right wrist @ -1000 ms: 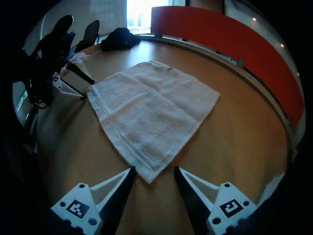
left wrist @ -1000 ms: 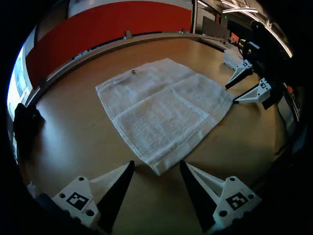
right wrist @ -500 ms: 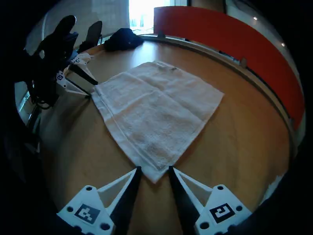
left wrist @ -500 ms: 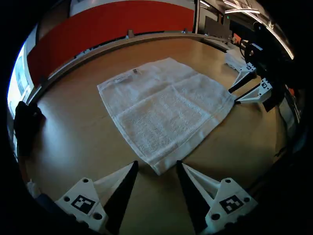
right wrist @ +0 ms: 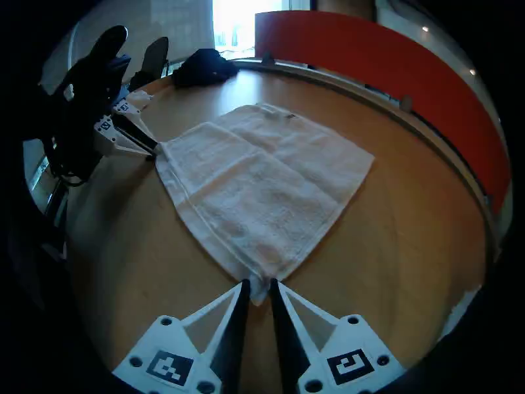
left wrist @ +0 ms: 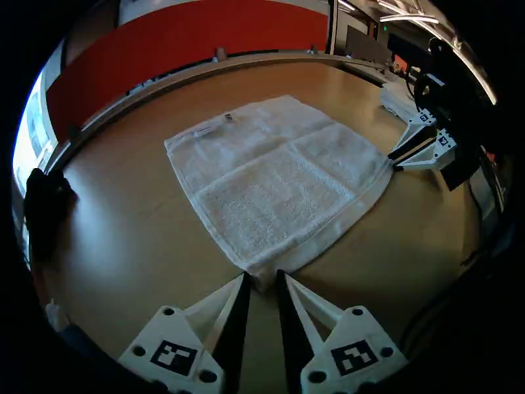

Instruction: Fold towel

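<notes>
Now we have both claws narrowed onto the towel, which lies flat on the wooden table. Our left gripper pinches the corner nearest it, fingers drawn to a slit with cloth between them. Our right gripper does the same at the next corner along the same hemmed edge. A second ago both claws stood wide, their fingers straddling the corners without touching. Half a second ago they were only part-way closed, and the towel has barely shifted since. We judge the grasp made, so the fold can start: lift both corners together and carry them over toward the far edge, where the small tag sits.
</notes>
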